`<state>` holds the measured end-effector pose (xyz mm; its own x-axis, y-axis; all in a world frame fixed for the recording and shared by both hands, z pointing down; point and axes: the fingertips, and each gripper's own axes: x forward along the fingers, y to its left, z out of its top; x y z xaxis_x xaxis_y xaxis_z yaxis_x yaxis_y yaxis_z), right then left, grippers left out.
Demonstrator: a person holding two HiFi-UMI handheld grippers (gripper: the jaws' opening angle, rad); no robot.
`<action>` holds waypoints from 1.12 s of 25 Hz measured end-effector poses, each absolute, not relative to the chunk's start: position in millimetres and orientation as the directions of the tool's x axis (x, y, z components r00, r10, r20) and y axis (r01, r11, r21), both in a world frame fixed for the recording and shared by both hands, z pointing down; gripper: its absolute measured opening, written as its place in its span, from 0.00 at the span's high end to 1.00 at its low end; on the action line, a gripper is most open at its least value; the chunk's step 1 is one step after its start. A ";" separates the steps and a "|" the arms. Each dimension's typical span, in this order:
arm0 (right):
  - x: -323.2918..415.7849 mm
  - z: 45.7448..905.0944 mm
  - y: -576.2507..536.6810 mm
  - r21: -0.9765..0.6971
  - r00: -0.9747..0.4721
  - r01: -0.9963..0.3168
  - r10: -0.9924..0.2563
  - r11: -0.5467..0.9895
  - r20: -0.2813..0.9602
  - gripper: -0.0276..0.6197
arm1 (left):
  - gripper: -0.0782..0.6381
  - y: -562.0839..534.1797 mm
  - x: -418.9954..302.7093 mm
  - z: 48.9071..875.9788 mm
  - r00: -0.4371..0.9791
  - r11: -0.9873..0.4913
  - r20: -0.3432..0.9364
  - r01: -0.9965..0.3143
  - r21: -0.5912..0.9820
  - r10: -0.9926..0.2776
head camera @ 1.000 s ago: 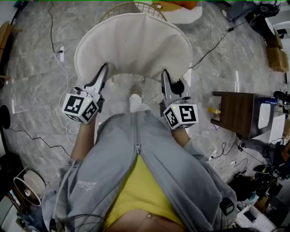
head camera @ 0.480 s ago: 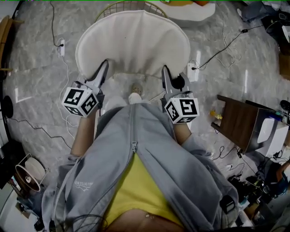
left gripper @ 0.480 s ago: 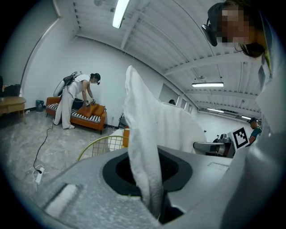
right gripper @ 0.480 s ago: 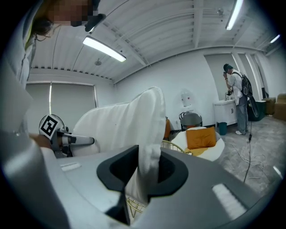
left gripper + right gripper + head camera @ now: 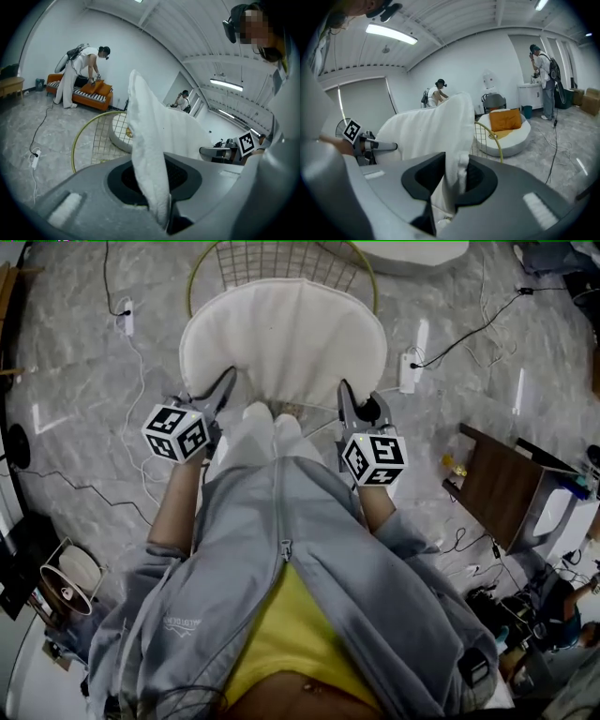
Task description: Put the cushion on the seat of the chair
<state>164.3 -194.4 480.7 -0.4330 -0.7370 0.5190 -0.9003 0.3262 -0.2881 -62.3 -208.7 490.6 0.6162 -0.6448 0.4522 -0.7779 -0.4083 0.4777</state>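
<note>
A round white cushion (image 5: 281,338) hangs between my two grippers, over a gold wire chair (image 5: 281,261) whose mesh back shows past its far edge. My left gripper (image 5: 223,385) is shut on the cushion's near left edge. At the near right edge my right gripper (image 5: 344,395) is shut on it too. In the left gripper view the cushion (image 5: 150,140) stands edge-on between the jaws, with the chair's wire rim (image 5: 93,138) behind. The right gripper view shows the cushion (image 5: 436,126) pinched between the jaws and the chair rim (image 5: 491,137) beside it. The chair seat is hidden under the cushion.
A dark wooden side table (image 5: 502,484) stands right of the chair. Power strips (image 5: 408,371) and cables (image 5: 125,320) lie on the marble floor, and a fan (image 5: 66,582) sits at lower left. Other people work by an orange sofa (image 5: 86,89) and a white pouf (image 5: 508,124).
Both grippers have gone down and forward with the cushion, which now looks smaller and lower. The chair's wire back has come into view beyond it.
</note>
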 end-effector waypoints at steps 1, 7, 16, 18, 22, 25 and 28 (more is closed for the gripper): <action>165.0 492.4 -194.9 -0.295 -0.425 -0.904 -0.725 0.309 0.543 0.85 | 0.80 -209.7 -61.7 502.2 0.627 -0.406 0.466 -0.770 0.492 -0.624; 161.9 564.8 -202.1 -0.321 -0.407 -0.912 -0.650 0.255 0.642 0.85 | 0.79 -219.0 -67.8 578.0 0.648 -0.365 0.545 -0.756 0.544 -0.532; 160.9 657.2 -236.2 -0.319 -0.380 -0.924 -0.607 0.211 0.698 0.84 | 0.78 -253.9 -75.6 669.9 0.678 -0.342 0.575 -0.732 0.590 -0.459; 162.9 672.8 -238.9 -0.318 -0.376 -0.926 -0.592 0.204 0.713 0.84 | 0.78 -256.6 -76.1 686.0 0.690 -0.328 0.575 -0.719 0.613 -0.439; 162.6 700.0 -246.9 -0.327 -0.383 -0.923 -0.555 0.201 0.739 0.84 | 0.76 -263.0 -81.7 715.8 0.691 -0.299 0.599 -0.719 0.627 -0.405; 157.3 722.2 -258.2 -0.315 -0.390 -0.921 -0.527 0.231 0.755 0.84 | 0.72 -272.8 -90.4 742.9 0.669 -0.265 0.643 -0.741 0.617 -0.374; 155.5 742.8 -265.9 -0.317 -0.388 -0.922 -0.498 0.225 0.776 0.84 | 0.70 -280.7 -94.1 762.9 0.646 -0.258 0.680 -0.763 0.593 -0.347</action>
<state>155.5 -265.9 742.8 -0.3878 -0.4980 0.7756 -0.9216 0.2246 -0.3165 -94.1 -280.7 762.9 0.6460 -0.3467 0.6800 -0.7627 -0.2582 0.5930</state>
